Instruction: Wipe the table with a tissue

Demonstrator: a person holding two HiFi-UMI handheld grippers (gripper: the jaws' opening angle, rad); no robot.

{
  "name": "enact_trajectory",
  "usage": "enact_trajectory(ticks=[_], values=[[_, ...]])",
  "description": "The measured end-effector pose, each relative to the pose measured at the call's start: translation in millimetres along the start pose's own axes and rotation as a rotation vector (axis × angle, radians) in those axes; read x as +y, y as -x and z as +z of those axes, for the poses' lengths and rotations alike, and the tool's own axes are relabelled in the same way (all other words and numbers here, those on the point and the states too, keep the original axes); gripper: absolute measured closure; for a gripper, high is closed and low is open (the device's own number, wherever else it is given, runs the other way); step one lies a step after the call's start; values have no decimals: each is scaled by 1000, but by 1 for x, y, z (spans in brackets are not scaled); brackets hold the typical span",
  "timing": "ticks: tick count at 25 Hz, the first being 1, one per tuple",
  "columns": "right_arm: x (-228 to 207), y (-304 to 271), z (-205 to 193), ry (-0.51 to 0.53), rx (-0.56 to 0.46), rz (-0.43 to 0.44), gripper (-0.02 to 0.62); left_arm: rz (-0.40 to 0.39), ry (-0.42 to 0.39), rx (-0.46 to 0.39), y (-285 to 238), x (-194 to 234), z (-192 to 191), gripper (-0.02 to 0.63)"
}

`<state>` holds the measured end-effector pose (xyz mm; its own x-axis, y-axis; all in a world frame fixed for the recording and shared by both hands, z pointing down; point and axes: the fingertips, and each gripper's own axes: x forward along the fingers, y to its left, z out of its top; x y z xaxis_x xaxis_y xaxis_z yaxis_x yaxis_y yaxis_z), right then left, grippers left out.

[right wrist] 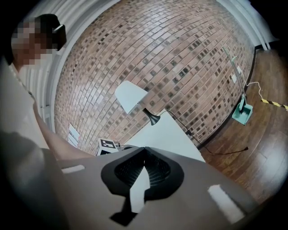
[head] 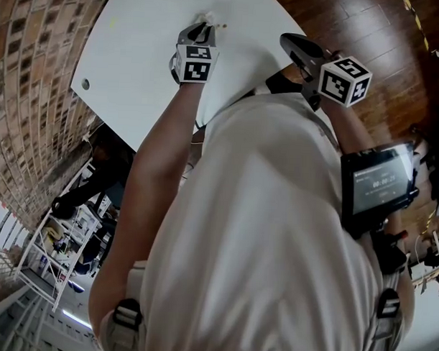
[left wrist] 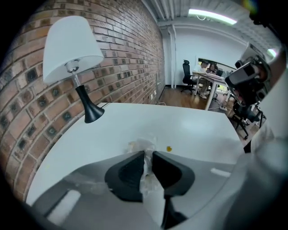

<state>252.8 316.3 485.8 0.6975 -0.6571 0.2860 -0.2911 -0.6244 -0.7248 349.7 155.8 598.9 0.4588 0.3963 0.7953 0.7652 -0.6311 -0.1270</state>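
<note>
A crumpled white tissue (left wrist: pixel 142 147) is pinched between the dark jaws of my left gripper (left wrist: pixel 147 161), which is shut on it and presses its free end onto the white table (left wrist: pixel 193 126). A small yellow speck (left wrist: pixel 168 148) lies on the table just right of the tissue. In the head view the left gripper (head: pixel 204 25) reaches to the far part of the table (head: pixel 137 53) with the tissue (head: pixel 208 17) at its tip. My right gripper (head: pixel 287 41) hovers near the table's right edge; its jaws (right wrist: pixel 145 151) meet, with nothing between them.
A lamp (left wrist: pixel 72 49) with a white shade and black foot stands at the table's far left by the brick wall; the lamp (right wrist: pixel 131 97) also shows in the right gripper view. Wooden floor (head: pixel 368 25) lies past the right edge. The person's torso (head: pixel 261 230) hides the near part of the table.
</note>
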Motion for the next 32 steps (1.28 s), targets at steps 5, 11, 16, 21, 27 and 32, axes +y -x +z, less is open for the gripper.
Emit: enact_trajectory(ticks=[5,11,16,21,27,32], values=[[-3,2,-1,-3,-5,-9,588,-59,-72,-26,-9,-26,12,546],[-6,5,-3,-9,-15,-20,588,-236,-227,-61,-11,-89,25,546],[-5,4,6,-6,-35,-21,588,-441,-343,-90,5,-142,28,545],[-13,10,12,-11,-56,-47,588,-229,-158,-188,19,-69,38,545],[-17,17,4,-25,-55,-67,588,43,76,-79,21,40,-12,543],[-19,22,1,-33,-53,-75,588,69,133,-50,15,46,-27,545]])
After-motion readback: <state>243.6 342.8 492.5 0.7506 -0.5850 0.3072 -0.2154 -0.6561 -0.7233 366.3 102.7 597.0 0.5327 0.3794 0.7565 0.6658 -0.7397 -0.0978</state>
